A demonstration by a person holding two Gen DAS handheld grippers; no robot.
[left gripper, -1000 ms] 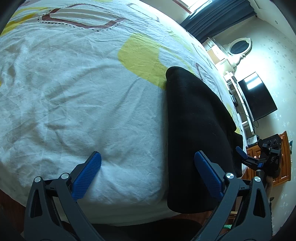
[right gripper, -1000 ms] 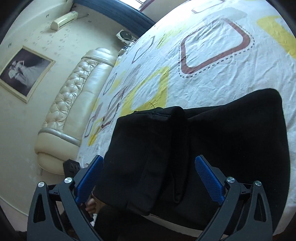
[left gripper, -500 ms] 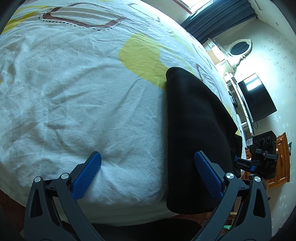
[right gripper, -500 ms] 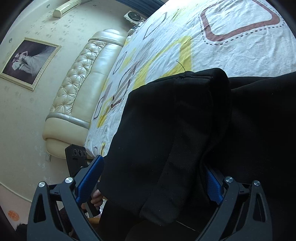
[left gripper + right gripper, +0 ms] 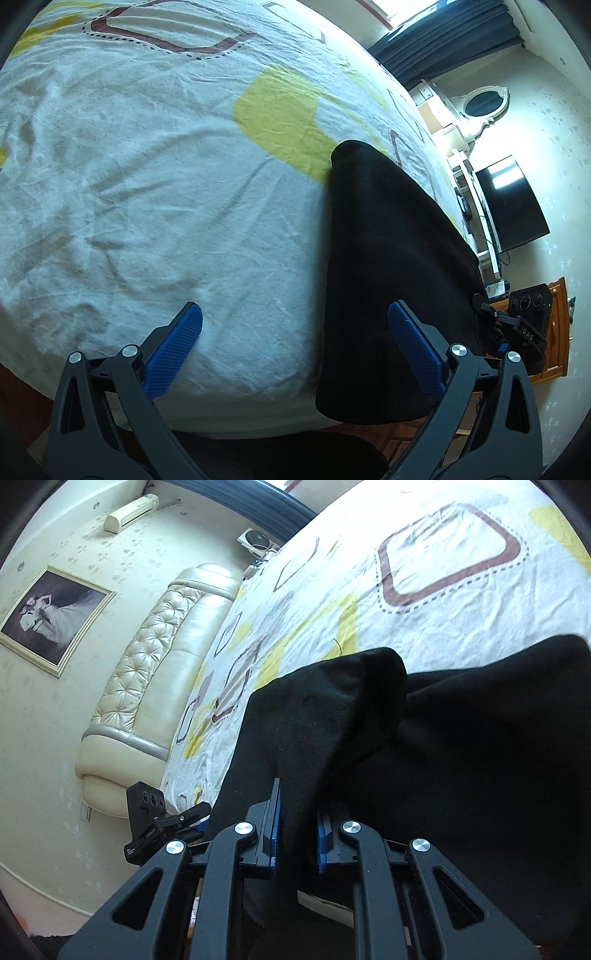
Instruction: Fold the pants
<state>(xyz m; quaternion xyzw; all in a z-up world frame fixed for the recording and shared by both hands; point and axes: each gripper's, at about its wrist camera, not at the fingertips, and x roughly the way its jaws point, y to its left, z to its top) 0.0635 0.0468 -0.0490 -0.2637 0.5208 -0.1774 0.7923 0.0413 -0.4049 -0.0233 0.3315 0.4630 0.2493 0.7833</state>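
Observation:
Black pants [image 5: 391, 258] lie folded along the right side of the patterned bed sheet [image 5: 147, 184], their near end hanging over the bed's front edge. My left gripper [image 5: 295, 310] is open above that edge, with nothing between the pads and its right finger over the pants' left border. In the right wrist view the pants [image 5: 480, 757] fill the lower right. My right gripper [image 5: 297, 805] is closing, its blue pads pressing on a raised fold of the black cloth [image 5: 332, 709], which stands up from the layer beneath.
A cream tufted headboard [image 5: 147, 664] bounds the bed on one side, with a framed picture [image 5: 51, 616] on the wall. A dark TV [image 5: 513, 210] and a wooden cabinet [image 5: 557, 332] stand beyond the bed's right side. Wrinkled sheet [image 5: 443, 609] stretches beyond the pants.
My right gripper went from wide open around the pants' edge to shut on a fold of it, and the fold now rises. The left gripper has stayed open and still.

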